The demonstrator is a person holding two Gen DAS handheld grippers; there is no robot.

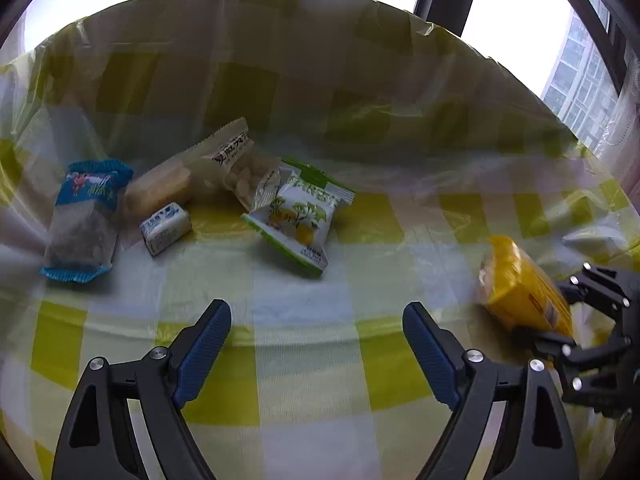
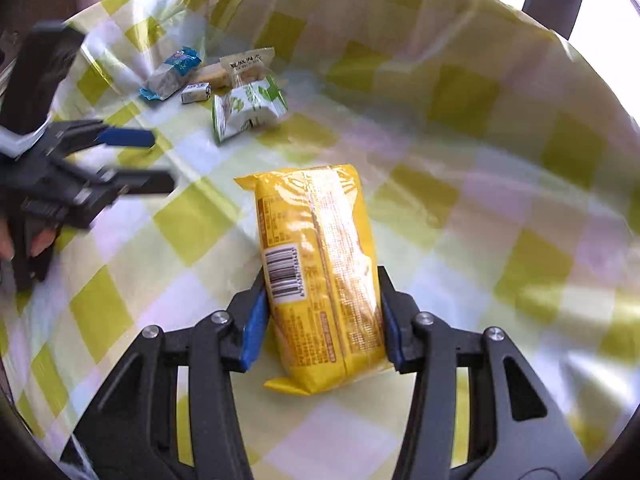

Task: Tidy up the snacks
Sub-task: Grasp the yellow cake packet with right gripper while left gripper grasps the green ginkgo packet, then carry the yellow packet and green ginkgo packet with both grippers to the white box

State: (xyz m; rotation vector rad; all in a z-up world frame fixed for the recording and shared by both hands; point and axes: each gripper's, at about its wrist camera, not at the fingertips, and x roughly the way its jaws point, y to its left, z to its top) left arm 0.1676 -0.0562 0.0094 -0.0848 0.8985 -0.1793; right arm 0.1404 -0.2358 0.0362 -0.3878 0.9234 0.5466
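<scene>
Right wrist view, nearest: right gripper (image 2: 322, 316), its blue pads pressed against both long sides of the yellow packet (image 2: 320, 272); clenched on it.
Yellow packet: lies flat on the checked tablecloth (image 2: 500, 208), barcode side up, its far end pointing away from the gripper.
Left gripper (image 1: 316, 344): to the left of the yellow packet, fingers spread wide, nothing between them; it hangs over bare cloth.
Snack cluster: well beyond the yellow packet and to its left, near the raised fold of the cloth.
Green-and-white pouch (image 1: 300, 216): the cluster member closest to the yellow packet.
Clear biscuit pack (image 1: 236, 164): just behind the pouch, touching it.
Small white box (image 1: 166, 228): left of the pouch.
Blue-ended wrapper (image 1: 86, 220): farthest from the yellow packet.
Step in hand: judged to be the grasp on the yellow packet, not yet lifted.
Next move: likely a lift and a carry toward the cluster; the wrapper looks slick, so a firm hold is needed.
</scene>
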